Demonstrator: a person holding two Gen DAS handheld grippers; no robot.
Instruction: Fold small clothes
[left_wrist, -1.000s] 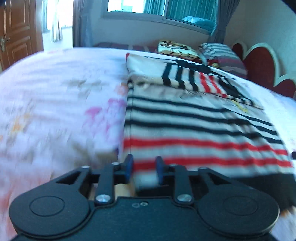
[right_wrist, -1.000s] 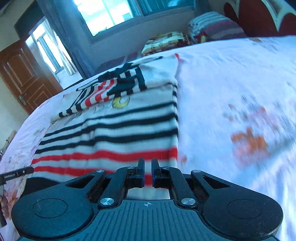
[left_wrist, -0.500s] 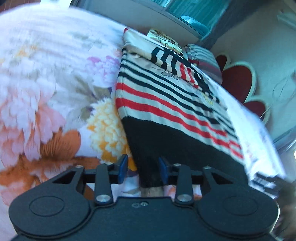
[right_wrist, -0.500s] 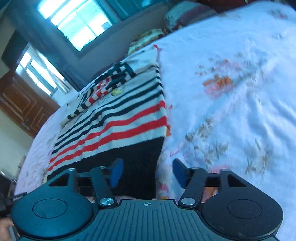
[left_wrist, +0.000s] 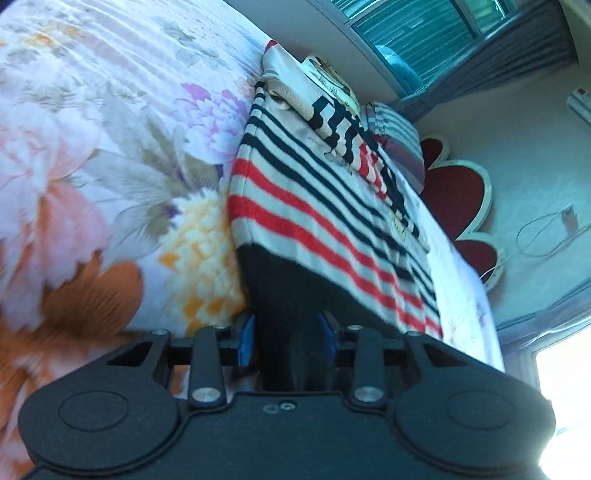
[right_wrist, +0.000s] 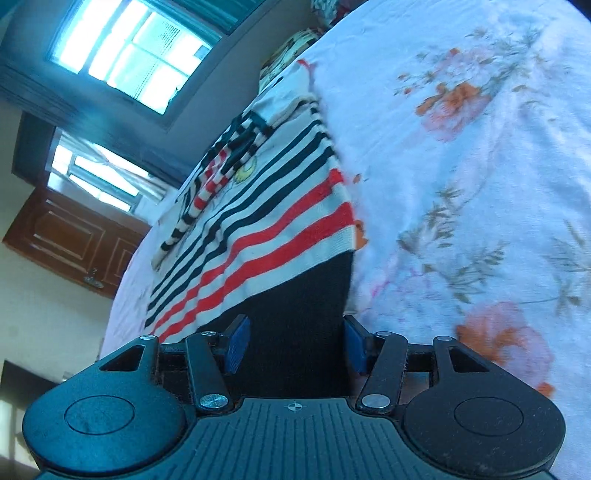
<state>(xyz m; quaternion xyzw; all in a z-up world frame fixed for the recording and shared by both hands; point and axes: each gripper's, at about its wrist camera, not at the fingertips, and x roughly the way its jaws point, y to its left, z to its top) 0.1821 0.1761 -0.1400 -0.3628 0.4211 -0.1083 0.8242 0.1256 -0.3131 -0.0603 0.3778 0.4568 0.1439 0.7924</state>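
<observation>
A small striped sweater (left_wrist: 325, 206) with black and red stripes on cream and a black hem lies flat on the floral bedsheet (left_wrist: 92, 166), its sleeves folded across the chest. My left gripper (left_wrist: 287, 341) is open, its jaws either side of the black hem at the left corner. In the right wrist view, the sweater (right_wrist: 266, 229) runs away from me. My right gripper (right_wrist: 295, 345) is open wide with the black hem's right corner between its blue pads.
Pillows (left_wrist: 395, 125) and a red scalloped headboard (left_wrist: 458, 206) stand beyond the sweater. A window (right_wrist: 129, 51) and a wooden door (right_wrist: 70, 240) are at the far side. Bedsheet (right_wrist: 461, 147) spreads to the right of the sweater.
Both grippers have opened and drawn back from the striped part to the black hem, tilting as they went. The right gripper opened wider.
</observation>
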